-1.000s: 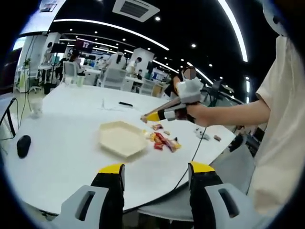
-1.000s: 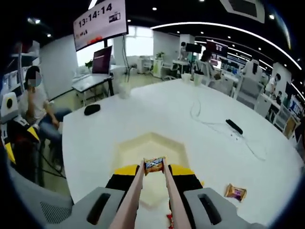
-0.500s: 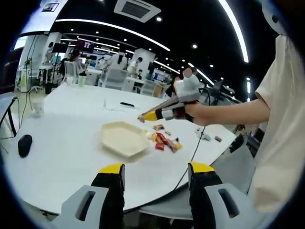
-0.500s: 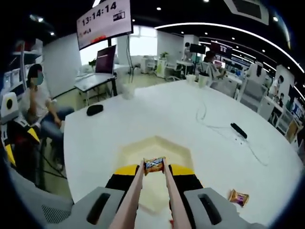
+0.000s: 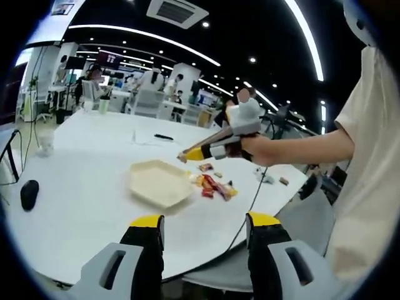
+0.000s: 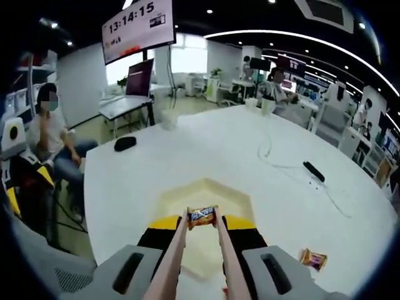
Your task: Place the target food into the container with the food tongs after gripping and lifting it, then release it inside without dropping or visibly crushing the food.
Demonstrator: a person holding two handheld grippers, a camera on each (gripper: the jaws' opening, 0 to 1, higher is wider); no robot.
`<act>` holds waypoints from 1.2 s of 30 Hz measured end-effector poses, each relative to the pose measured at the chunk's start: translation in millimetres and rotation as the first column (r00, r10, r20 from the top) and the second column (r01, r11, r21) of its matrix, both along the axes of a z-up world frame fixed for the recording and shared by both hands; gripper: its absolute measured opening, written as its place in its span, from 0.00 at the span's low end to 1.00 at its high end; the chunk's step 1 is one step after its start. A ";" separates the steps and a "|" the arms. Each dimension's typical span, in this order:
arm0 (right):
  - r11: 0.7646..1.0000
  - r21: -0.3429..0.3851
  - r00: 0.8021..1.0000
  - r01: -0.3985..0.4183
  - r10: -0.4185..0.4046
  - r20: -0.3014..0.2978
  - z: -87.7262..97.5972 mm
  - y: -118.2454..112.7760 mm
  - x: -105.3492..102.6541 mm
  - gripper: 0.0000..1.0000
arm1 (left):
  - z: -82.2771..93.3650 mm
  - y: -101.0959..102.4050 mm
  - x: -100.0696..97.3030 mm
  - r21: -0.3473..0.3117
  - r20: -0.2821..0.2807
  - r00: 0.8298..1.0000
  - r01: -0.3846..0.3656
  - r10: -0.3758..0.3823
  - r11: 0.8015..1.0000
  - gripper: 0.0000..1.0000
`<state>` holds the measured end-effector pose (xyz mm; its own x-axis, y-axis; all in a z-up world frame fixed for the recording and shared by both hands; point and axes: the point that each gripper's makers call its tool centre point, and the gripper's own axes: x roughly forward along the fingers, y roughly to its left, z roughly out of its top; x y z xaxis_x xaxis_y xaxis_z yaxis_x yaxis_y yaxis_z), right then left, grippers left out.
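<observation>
Little has moved since a moment ago: the right gripper still hangs over the far edge of the tray in the left gripper view, snack packets piled just beside it on the white table, while the left gripper hovers with jaws spread. Over to the right gripper view: the tongs pinch a wrapped snack above the tray, another packet lying off to the right.

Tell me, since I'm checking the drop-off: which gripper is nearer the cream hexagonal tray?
Right. The right gripper, holding tongs with a snack packet, hovers above the cream hexagonal tray. The left gripper stays back at the table's near edge.
</observation>
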<state>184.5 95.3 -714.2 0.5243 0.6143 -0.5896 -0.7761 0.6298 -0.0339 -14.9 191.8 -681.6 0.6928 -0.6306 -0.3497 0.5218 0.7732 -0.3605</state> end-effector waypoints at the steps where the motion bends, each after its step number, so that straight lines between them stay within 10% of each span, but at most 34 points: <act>1: 1.000 -0.001 1.000 0.004 -0.004 0.002 -0.1 -0.8 0.0 0.25 | -0.3 0.1 -0.3 0.002 -0.001 1.000 0.006 -0.006 1.000 0.52; 24: 0.999 0.014 0.995 0.050 -0.051 0.085 37.9 -6.0 0.5 0.26 | 9.8 3.3 9.2 0.020 0.033 0.993 0.110 -0.111 0.994 0.51; 36: 0.977 0.067 0.975 0.203 -0.208 0.079 46.2 -77.0 -12.3 0.26 | 9.2 -1.1 17.4 0.027 0.037 0.992 0.121 -0.122 0.992 0.52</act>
